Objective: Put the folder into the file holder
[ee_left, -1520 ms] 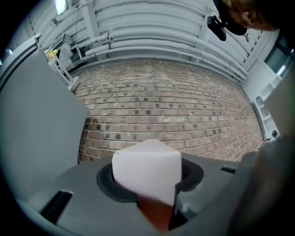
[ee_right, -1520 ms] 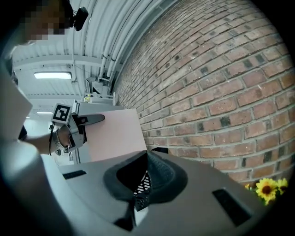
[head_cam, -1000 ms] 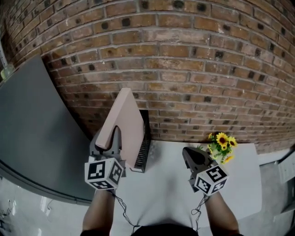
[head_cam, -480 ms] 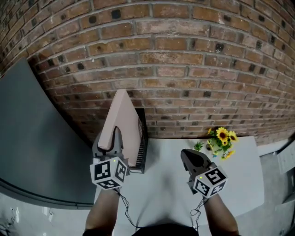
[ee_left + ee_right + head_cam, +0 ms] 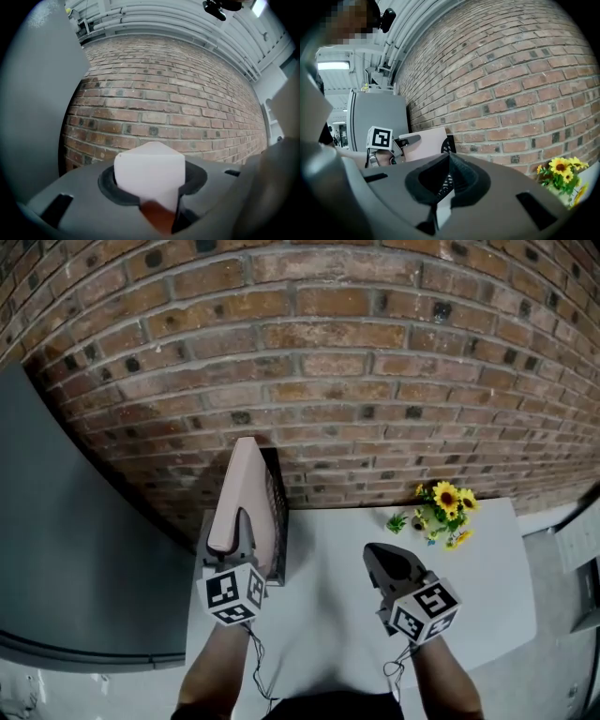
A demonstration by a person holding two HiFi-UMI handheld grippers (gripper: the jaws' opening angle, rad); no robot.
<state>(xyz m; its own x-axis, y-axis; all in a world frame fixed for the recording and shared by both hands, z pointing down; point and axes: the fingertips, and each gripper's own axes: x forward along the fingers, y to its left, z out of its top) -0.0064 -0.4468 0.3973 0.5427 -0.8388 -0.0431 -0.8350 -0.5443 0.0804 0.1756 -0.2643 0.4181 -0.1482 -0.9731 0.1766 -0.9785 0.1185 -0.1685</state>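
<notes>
The folder (image 5: pixel 246 486) now stands steeper, closer to the far wall. My left gripper (image 5: pixel 234 532) clamps its near edge, just left of the mesh file holder (image 5: pixel 277 512). My right gripper (image 5: pixel 380 557) is closed and empty.

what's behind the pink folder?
The black mesh file holder shows at the folder's right edge, with the brick wall behind both. The folder covers the holder's inside.
</notes>
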